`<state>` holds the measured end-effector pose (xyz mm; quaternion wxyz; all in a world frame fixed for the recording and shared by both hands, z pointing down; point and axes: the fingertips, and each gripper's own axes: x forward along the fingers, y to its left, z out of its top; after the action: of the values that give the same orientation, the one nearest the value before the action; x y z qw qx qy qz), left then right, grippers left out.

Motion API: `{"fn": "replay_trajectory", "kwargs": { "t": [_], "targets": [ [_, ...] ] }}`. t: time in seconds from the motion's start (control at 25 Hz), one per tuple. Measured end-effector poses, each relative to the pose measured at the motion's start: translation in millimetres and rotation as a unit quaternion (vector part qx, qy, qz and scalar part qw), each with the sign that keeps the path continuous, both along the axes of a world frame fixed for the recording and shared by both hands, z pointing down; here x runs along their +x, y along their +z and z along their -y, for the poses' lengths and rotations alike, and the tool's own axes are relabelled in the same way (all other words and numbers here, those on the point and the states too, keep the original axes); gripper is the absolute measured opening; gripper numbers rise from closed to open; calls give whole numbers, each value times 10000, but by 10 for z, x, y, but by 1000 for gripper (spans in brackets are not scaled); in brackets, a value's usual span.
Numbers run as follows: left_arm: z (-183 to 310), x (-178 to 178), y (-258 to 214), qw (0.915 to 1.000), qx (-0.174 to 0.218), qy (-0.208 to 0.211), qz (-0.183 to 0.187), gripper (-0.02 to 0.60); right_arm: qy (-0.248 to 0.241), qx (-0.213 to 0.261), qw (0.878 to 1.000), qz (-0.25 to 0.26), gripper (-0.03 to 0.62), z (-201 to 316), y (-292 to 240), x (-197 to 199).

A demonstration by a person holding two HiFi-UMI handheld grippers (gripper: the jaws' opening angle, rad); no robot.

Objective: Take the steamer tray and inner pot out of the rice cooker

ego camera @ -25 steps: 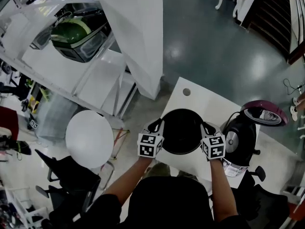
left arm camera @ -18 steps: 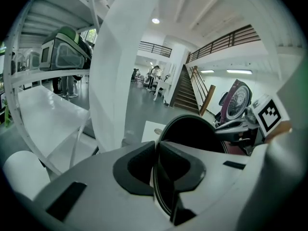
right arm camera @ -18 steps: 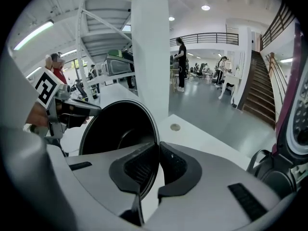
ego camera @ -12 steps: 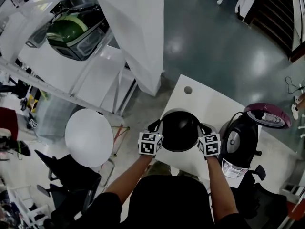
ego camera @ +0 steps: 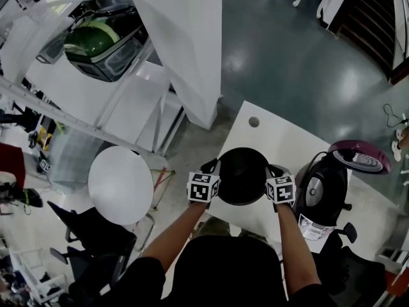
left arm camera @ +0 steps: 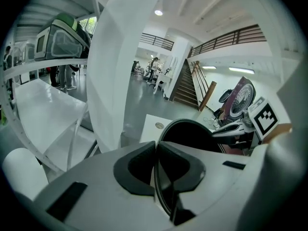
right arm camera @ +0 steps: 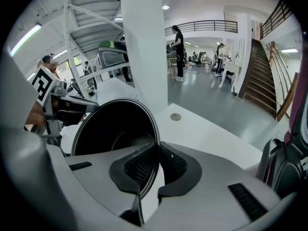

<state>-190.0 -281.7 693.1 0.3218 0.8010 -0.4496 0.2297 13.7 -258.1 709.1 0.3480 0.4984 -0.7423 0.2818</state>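
Where the white rectangular table (ego camera: 271, 136) comes to its near edge, a round black thin-walled inner pot (ego camera: 243, 174) is held over it between two tools, its mouth turned upward. The pot's left rim is pinched by the left tool (left arm camera: 155, 170), whose dark ribbed pads are pressed onto the thin wall, one from each side. The right rim is pinched in the same way by the right tool (right arm camera: 156, 170). Each tool is carried by a bare forearm reaching in from the near side, and a black-and-white marker cube is seen on each.

The pot is deep and dark throughout, with a smooth, slightly glossy inner wall and a flat bottom that shows in the right gripper view. A fine pale line is drawn round its rim. Whether its base touches the table cannot be told.

The pot is out of the dark-bodied rice cooker (ego camera: 319, 190), which stands on the right part of the table, just beside the right tool, with its rounded maroon lid (ego camera: 358, 155) raised. A small round grey cap (ego camera: 254, 121) is set into the table's far end. A round white tabletop (ego camera: 120, 184) is seen to the left, well apart from the pot, and white metal shelving (ego camera: 77, 88) stands at the far left.
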Motion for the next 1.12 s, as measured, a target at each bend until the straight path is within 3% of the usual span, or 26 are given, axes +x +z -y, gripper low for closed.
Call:
{"fn": "replay_trajectory", "kwargs": {
  "t": [0.28,0.56,0.72,0.92,1.12],
  "targets": [
    [52,16,233,9996,-215,67,182,21,104,-176,9998,-11,26,55,239,19],
    [72,19,285,9996,-87,157,197,21,133,-20,9998,119,28,91,259,15],
    [51,63,284,9998,-74,192,2,22,87,238,9993,272,28,80,201,80],
    [69,-35,21,9994,187,207,-189,23,227,722,9953,610,34,55,-359,154],
    [-62,-125,-717,9928,813,147,-863,21,832,1278,9850,810,14,-313,-1141,448]
  ]
}}
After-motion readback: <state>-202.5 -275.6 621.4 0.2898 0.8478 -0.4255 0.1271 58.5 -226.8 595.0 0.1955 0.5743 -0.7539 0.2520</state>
